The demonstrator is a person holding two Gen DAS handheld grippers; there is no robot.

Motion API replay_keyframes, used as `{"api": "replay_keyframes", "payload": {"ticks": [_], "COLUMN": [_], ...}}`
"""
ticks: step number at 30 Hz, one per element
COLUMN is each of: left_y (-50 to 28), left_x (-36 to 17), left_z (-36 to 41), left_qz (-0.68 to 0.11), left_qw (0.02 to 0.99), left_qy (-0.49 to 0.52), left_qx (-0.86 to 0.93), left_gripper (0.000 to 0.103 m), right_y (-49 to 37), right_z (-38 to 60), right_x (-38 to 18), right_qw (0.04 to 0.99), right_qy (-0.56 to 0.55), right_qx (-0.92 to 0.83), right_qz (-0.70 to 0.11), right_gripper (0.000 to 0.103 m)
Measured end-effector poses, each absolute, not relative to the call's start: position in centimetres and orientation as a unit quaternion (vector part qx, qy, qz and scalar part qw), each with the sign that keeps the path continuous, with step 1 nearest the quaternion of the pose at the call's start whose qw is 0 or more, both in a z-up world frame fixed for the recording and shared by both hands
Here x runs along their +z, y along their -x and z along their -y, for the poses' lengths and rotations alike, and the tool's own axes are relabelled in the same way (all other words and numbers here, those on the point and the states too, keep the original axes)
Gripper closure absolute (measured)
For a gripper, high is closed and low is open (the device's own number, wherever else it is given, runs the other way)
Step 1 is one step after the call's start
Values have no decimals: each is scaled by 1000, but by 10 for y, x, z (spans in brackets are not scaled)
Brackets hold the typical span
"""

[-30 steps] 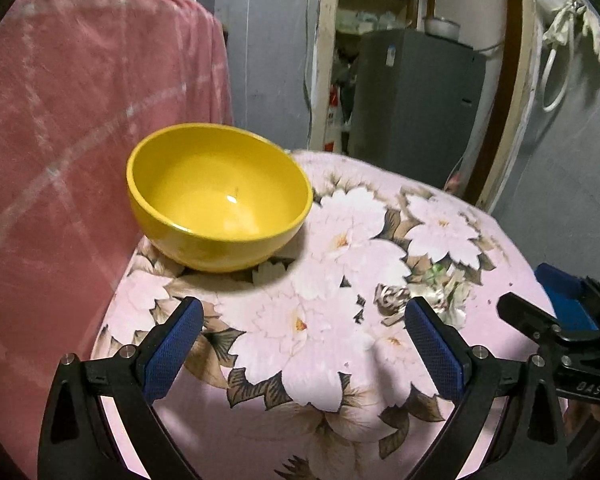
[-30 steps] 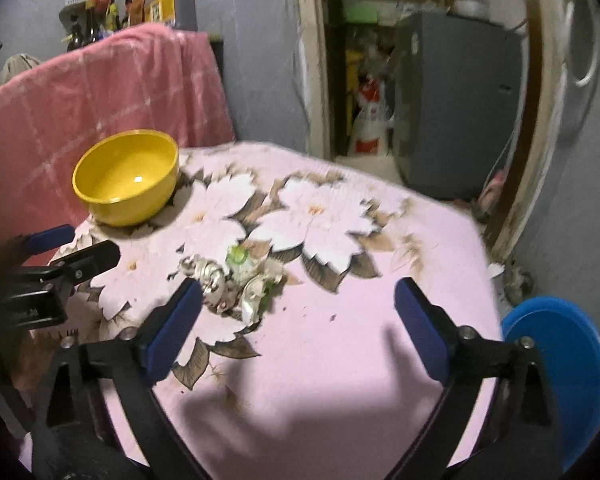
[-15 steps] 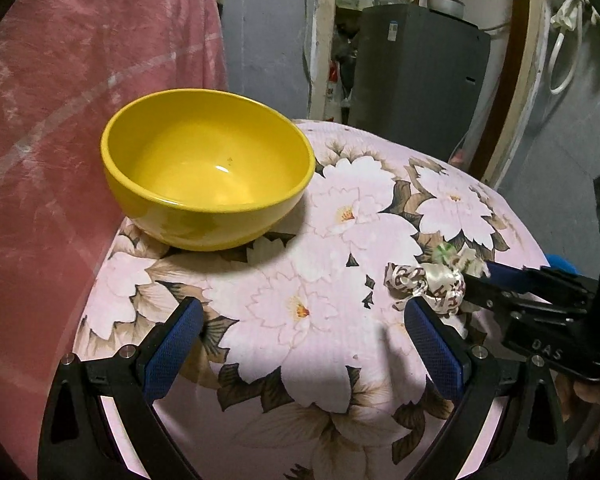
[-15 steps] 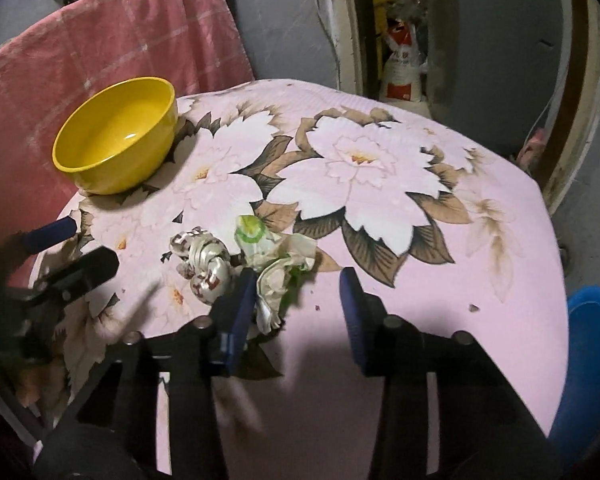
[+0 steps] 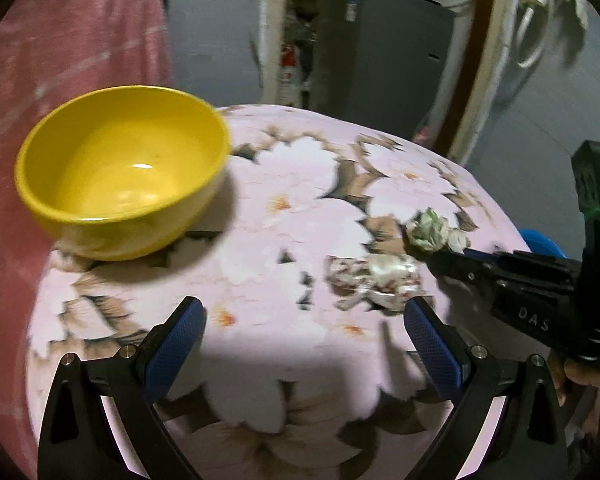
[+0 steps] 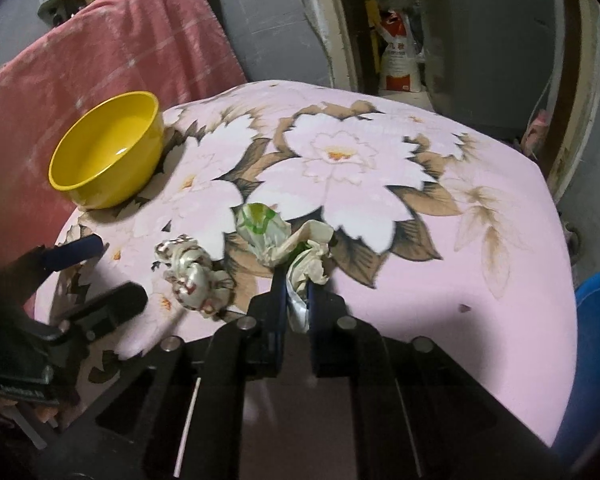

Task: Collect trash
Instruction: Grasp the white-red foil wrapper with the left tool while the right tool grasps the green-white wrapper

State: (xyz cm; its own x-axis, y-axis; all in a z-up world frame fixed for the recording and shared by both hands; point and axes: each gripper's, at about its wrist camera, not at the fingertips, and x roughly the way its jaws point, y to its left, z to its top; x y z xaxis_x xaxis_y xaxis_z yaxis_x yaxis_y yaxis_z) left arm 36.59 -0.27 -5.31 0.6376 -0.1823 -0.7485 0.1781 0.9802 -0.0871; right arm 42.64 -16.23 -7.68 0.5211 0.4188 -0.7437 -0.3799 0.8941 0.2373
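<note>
Green-white wrapper [image 6: 278,240] lies crumpled on the floral tablecloth [image 6: 440,272], long axis running from my right gripper [image 6: 298,300] away toward table centre. Near end is hidden between the pads, pinched tight. Brown-patterned wrapper [image 5: 374,276] sits just beside it, blurred. My left gripper [image 5: 306,348] is spread wide, holding nothing.
</note>
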Motion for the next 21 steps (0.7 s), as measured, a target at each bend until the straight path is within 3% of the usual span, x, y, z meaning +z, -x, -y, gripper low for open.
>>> {"api": "replay_keyframes", "payload": {"ticks": [8,11,13,17,19,21], "left_y": [-379,-386,-393,-397,-396,-394], "left_x": [-59,-59,-60,-60,-60,-60], "left_z": [33,38,39,43,43,44], "left_qz": [-429,-434,-444,-444,-442,-439], "left_qw": [894,891,887,887,889,889], "left_qy": [-33,-37,-35,-43,-48,-49], "left_qx": [-127,-124,-121,-116,-115,-119], "left_gripper": [6,16,34,44,58,62], "right_y": [-421,-417,-414,-408,-404,-400], "right_z": [189,194,195,198,199,199], "right_x": [-75,-74,-75,-75,-75,-74], "right_qw": [876,876,876,874,874,874], "right_qy": [-32,-35,-37,-42,-43,-40], "right_qx": [211,209,210,213,215,216], "right_qz": [-433,-433,-433,-434,-434,-433], "right_gripper": [67,67,67,67,67,67]}}
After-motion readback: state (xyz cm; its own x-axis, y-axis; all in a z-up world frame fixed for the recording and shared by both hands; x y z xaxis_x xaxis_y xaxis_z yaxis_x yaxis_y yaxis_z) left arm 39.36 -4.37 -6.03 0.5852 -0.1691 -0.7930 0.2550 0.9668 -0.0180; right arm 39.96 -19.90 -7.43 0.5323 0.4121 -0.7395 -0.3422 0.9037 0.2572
